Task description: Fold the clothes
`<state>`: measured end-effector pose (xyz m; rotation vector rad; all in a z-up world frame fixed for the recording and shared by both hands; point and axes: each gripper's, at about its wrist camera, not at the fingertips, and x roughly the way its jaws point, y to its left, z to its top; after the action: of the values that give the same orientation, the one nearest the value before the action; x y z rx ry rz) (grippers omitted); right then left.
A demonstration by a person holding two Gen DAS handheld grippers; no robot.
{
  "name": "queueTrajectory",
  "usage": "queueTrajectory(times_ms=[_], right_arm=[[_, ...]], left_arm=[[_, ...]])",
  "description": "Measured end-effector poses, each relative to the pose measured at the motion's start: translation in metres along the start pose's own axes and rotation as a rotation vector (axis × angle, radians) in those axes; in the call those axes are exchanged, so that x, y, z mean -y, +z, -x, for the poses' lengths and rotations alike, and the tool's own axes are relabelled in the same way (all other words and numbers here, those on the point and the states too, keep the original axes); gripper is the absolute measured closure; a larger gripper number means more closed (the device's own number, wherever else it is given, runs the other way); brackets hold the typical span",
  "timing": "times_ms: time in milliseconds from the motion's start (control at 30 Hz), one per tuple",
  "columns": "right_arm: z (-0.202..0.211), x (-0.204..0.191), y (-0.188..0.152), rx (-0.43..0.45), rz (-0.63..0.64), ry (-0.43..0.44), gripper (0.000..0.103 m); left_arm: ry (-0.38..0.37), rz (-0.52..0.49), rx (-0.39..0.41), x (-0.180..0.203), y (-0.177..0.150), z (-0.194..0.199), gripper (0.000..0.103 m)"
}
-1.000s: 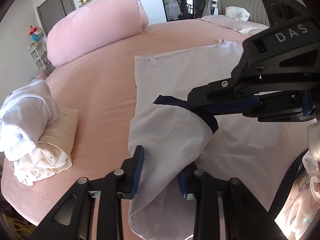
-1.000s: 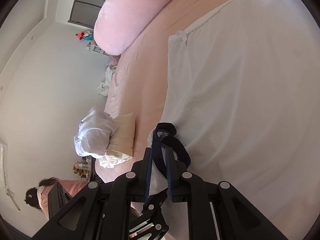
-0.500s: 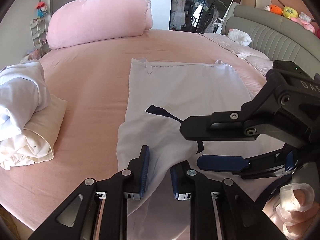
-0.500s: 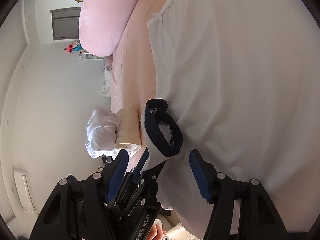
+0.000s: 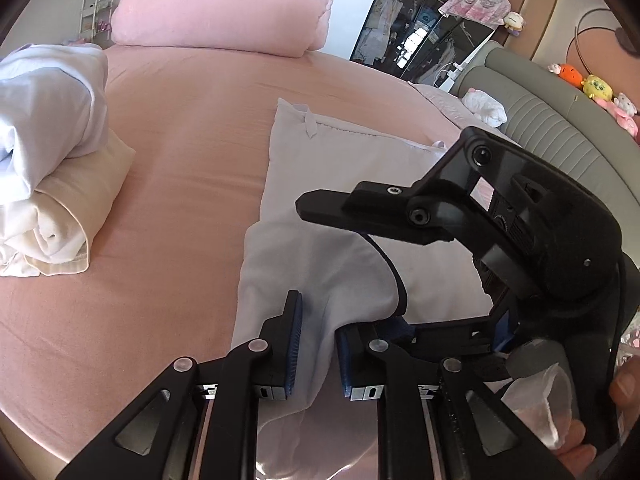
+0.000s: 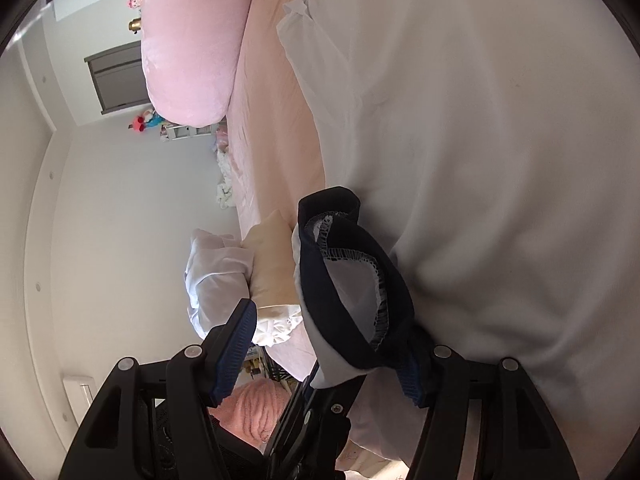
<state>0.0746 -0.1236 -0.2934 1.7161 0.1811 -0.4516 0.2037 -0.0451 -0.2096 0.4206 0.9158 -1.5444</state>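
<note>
White garment point(image 5: 352, 200) with navy-trimmed cuff point(image 6: 352, 276), spread flat on the pink bed point(image 5: 192, 128), its near sleeve folded over the body of the cloth.

Left tongs point(image 5: 316, 344): clenched on a fold of the white cloth at the garment's near edge, fabric bunched between the blue pads.

Right tongs point(image 6: 324, 356): released, jaws standing wide, having just been opening; the navy cuff lies between them, touching the right-hand pad point(image 6: 412, 376), apart from the other. In the left wrist view these tongs point(image 5: 404, 276) hang just over the sleeve, tipped on their side.

Pink pillow point(image 5: 224, 4): at the far edge of the bed.

Bundle of white and cream clothes point(image 5: 52, 152): on the bed, well apart from the garment, at its left.

Grey padded headboard point(image 5: 560, 128): far right, soft toys along its top.
</note>
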Motion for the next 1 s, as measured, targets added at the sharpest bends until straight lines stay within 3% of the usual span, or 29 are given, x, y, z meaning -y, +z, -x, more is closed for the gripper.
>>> queueTrajectory(times_ms=[133, 200, 300, 433, 467, 533, 567, 600, 733, 933, 1000], right_arm=[[-0.006, -0.004, 0.004, 0.007, 0.033, -0.033, 0.043], [-0.01, -0.007, 0.002, 0.001, 0.085, -0.108, 0.071], [-0.014, -0.008, 0.0, 0.002, 0.118, -0.158, 0.086], [-0.011, -0.008, 0.002, 0.026, 0.118, -0.161, 0.093], [-0.01, -0.01, 0.002, 0.031, 0.131, -0.165, 0.093], [-0.007, -0.023, 0.0, 0.055, 0.208, -0.184, 0.094], [-0.006, -0.029, -0.002, 0.067, 0.247, -0.193, 0.094], [-0.004, -0.036, -0.003, 0.079, 0.286, -0.202, 0.094], [-0.001, -0.058, -0.011, 0.114, 0.446, -0.265, 0.094], [0.013, -0.055, -0.014, 0.132, 0.46, -0.278, 0.094], [0.023, -0.053, -0.014, 0.146, 0.462, -0.285, 0.094]], left_arm=[[-0.063, -0.005, 0.004, -0.001, -0.001, 0.008, 0.089], [-0.083, -0.022, -0.007, 0.001, -0.001, 0.01, 0.089], [-0.039, -0.046, -0.037, 0.003, -0.005, 0.008, 0.088], [0.003, -0.042, -0.059, -0.003, -0.011, 0.014, 0.085], [0.011, -0.03, -0.065, -0.007, -0.013, 0.016, 0.081], [0.051, -0.008, -0.066, -0.014, -0.012, 0.021, 0.061], [0.072, 0.003, -0.065, -0.017, -0.012, 0.023, 0.044], [0.082, 0.018, -0.056, -0.02, -0.011, 0.025, 0.04], [0.034, 0.072, -0.058, -0.031, -0.011, 0.024, 0.04], [0.017, 0.02, -0.044, -0.016, -0.021, 0.015, 0.043], [0.012, 0.016, -0.066, -0.012, -0.023, 0.009, 0.08]])
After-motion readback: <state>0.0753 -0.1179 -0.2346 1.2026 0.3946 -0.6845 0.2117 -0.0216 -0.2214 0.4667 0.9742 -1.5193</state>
